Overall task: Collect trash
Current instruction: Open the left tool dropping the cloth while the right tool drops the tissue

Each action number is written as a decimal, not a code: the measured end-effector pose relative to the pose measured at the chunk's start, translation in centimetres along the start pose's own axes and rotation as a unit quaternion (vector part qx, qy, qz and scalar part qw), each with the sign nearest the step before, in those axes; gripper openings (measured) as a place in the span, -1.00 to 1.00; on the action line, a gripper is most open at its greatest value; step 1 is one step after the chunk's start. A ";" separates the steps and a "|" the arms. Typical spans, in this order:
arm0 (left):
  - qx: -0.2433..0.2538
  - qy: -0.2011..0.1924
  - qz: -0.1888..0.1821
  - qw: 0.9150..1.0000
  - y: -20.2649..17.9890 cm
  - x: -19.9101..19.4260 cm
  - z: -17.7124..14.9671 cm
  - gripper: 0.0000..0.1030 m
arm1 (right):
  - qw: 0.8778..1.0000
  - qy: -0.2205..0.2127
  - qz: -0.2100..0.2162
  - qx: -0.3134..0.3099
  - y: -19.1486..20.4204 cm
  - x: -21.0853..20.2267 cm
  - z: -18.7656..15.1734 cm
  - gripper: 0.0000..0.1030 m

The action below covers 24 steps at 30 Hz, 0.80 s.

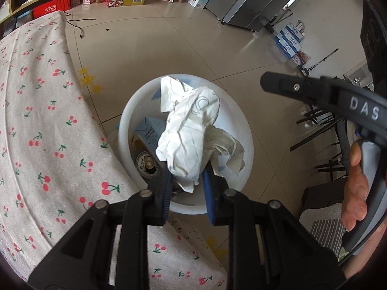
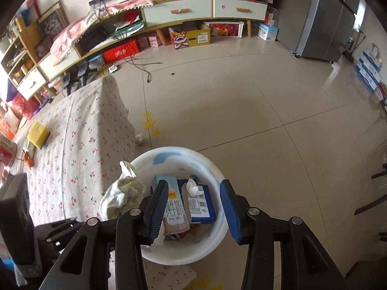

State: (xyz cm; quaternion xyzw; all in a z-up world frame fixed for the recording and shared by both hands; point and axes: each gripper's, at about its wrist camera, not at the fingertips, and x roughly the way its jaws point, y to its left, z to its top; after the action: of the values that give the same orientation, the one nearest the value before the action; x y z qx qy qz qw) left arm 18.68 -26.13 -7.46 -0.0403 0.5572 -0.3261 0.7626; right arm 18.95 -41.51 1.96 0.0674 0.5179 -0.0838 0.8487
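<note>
My left gripper (image 1: 186,176) is shut on a crumpled white paper (image 1: 191,130) and holds it over the white bin (image 1: 244,135) on the floor beside the table. The bin holds a blue milk carton (image 1: 148,133) and a metal can (image 1: 147,164). In the right wrist view the bin (image 2: 217,174) holds the milk carton (image 2: 173,207), a blue box (image 2: 200,203) and a tissue wad (image 2: 193,188); the held paper (image 2: 123,191) hangs at its left rim. My right gripper (image 2: 194,207) is open and empty above the bin.
The table with a cherry-print cloth (image 2: 72,145) stands left of the bin, with a yellow sponge (image 2: 38,131) on it. A small paper scrap (image 2: 139,140) lies on the tiled floor by the table corner. Shelving with boxes (image 2: 188,36) and a grey fridge (image 2: 326,24) stand far back.
</note>
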 end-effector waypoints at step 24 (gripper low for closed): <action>-0.045 -0.031 0.047 0.997 5.6 -4.7 -0.4 -0.04 | 0.999 -0.032 0.017 0.012 1.3 -1.0 1.3 -0.07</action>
State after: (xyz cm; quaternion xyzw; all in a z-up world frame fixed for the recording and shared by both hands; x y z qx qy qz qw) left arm 20.09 -19.10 -6.08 -0.0587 0.5487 -0.2631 0.7914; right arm 19.87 -40.47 3.44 0.0833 0.4883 -0.0777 0.8652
